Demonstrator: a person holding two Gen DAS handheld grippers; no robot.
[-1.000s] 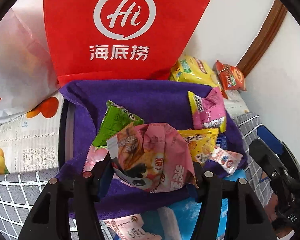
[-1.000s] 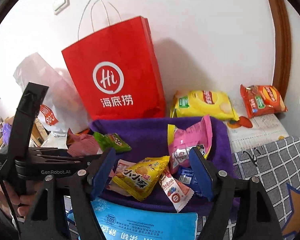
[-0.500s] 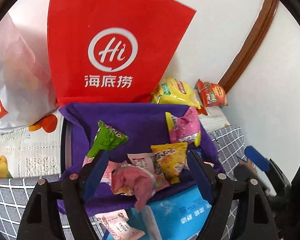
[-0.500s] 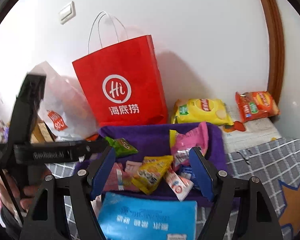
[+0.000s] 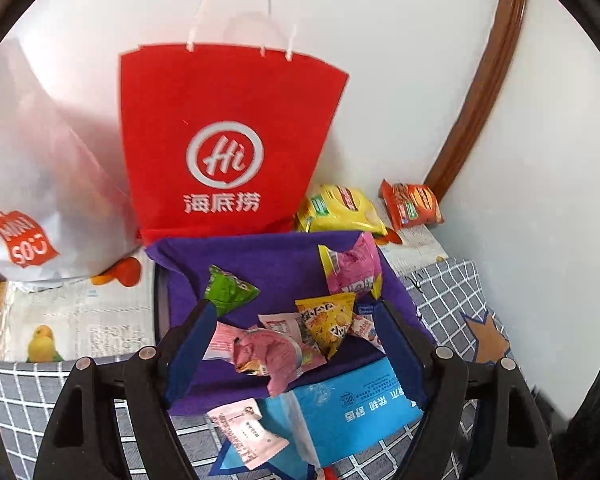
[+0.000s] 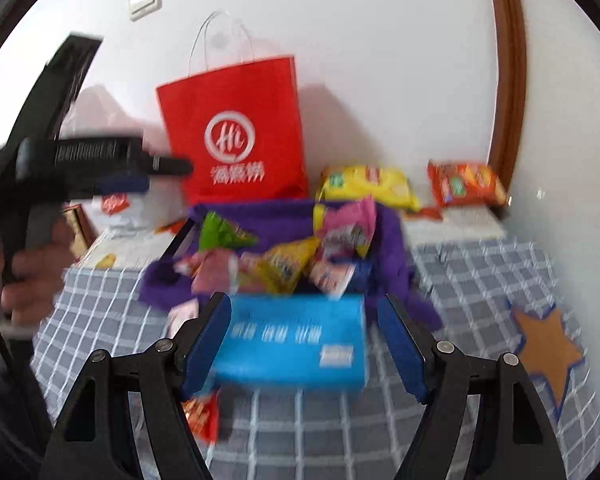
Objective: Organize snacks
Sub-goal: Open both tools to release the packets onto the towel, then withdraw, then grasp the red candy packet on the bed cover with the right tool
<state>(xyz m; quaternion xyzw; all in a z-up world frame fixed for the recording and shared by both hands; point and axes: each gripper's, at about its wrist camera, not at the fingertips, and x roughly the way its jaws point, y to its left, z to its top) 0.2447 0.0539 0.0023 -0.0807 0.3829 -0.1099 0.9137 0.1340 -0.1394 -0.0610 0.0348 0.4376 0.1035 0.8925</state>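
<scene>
A purple-lined basket [image 5: 259, 256] holds several snack packets: a green one [image 5: 227, 290], a pink one [image 5: 354, 266], a yellow one [image 5: 330, 320] and a crumpled pink one [image 5: 269, 356]. My left gripper [image 5: 295, 350] is open and empty, raised above the basket's near edge. My right gripper [image 6: 304, 344] is open and empty, held back above a blue pack [image 6: 295, 344]. The basket [image 6: 283, 212] also shows in the blurred right wrist view. The left gripper [image 6: 99, 164] shows there at the left.
A red paper bag [image 5: 227, 148] stands behind the basket, a white plastic bag [image 5: 31, 184] to its left. Yellow [image 5: 340, 210] and orange [image 5: 412, 204] chip bags lie by the wall. The blue pack [image 5: 352, 404] and a pale pink packet [image 5: 247, 436] lie on the checked cloth.
My left gripper let go of the crumpled pink packet, which now lies in the basket. Both grippers have pulled back and up from the basket.
</scene>
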